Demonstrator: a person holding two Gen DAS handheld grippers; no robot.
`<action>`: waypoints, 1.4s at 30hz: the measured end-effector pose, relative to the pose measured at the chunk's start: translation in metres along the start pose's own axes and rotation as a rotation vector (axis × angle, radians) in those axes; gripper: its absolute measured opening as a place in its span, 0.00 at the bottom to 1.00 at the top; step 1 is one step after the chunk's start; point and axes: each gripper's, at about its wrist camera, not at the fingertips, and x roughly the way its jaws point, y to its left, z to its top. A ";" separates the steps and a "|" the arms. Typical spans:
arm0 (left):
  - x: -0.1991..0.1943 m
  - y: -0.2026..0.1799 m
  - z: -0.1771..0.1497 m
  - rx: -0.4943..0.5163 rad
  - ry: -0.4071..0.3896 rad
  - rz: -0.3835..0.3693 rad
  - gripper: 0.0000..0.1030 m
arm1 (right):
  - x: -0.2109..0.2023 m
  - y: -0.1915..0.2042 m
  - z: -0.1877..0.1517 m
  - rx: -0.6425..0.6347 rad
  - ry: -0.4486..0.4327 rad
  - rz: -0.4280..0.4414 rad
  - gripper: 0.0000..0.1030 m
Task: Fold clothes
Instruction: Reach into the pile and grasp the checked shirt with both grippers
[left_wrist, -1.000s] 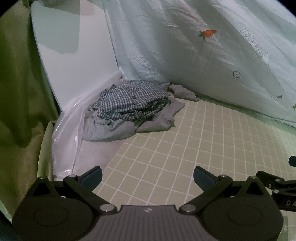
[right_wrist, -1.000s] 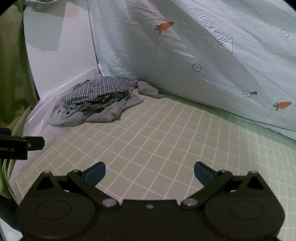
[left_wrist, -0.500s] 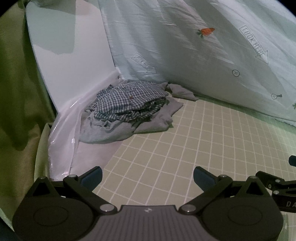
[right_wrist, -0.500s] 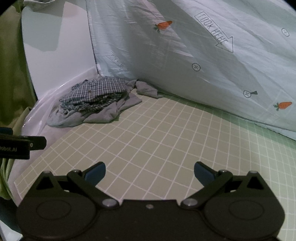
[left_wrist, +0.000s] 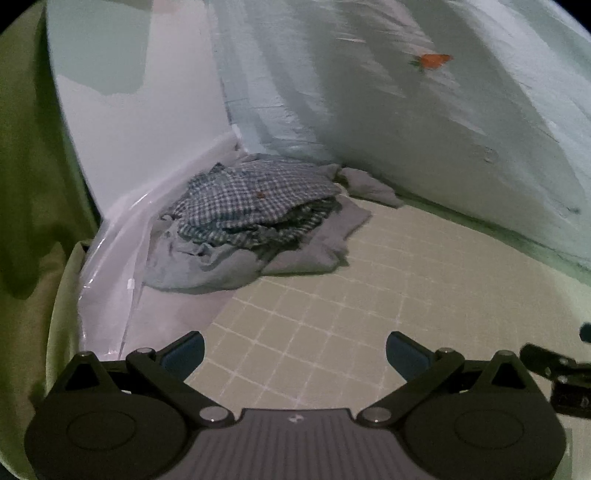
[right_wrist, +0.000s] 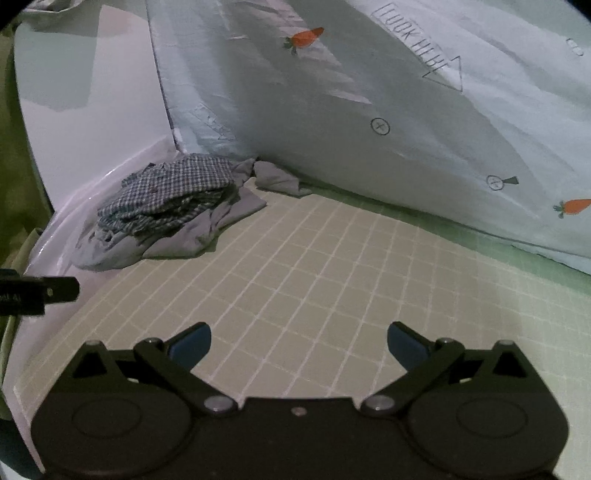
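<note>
A crumpled blue-and-white checked shirt (left_wrist: 255, 203) (right_wrist: 173, 192) lies piled on a grey garment (left_wrist: 317, 247) (right_wrist: 184, 243) in the far left corner of the gridded mat (left_wrist: 369, 295) (right_wrist: 314, 266). My left gripper (left_wrist: 294, 354) hovers open over the mat's near left part, well short of the pile, nothing between its fingers. My right gripper (right_wrist: 298, 343) is open too, over the mat's middle front, far from the clothes. The other gripper's body shows at each view's edge.
A pale sheet with carrots and arrow prints (right_wrist: 406, 92) hangs behind the mat. A white board (left_wrist: 129, 110) stands at the left, with clear plastic film (left_wrist: 110, 266) at its foot. Green fabric (left_wrist: 29, 166) fills the far left.
Both grippers have edged forward toward the clothes pile, which looks larger now. The left view is blurred with motion. Both grippers stay open.
</note>
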 end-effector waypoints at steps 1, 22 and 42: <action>0.006 0.004 0.006 -0.015 0.007 -0.002 1.00 | 0.006 -0.001 0.004 0.005 0.001 0.001 1.00; 0.206 0.154 0.149 -0.276 0.078 0.057 0.95 | 0.243 0.084 0.187 -0.026 0.012 0.189 0.76; 0.216 0.146 0.160 -0.381 0.042 -0.075 0.04 | 0.290 0.086 0.208 0.086 0.045 0.403 0.04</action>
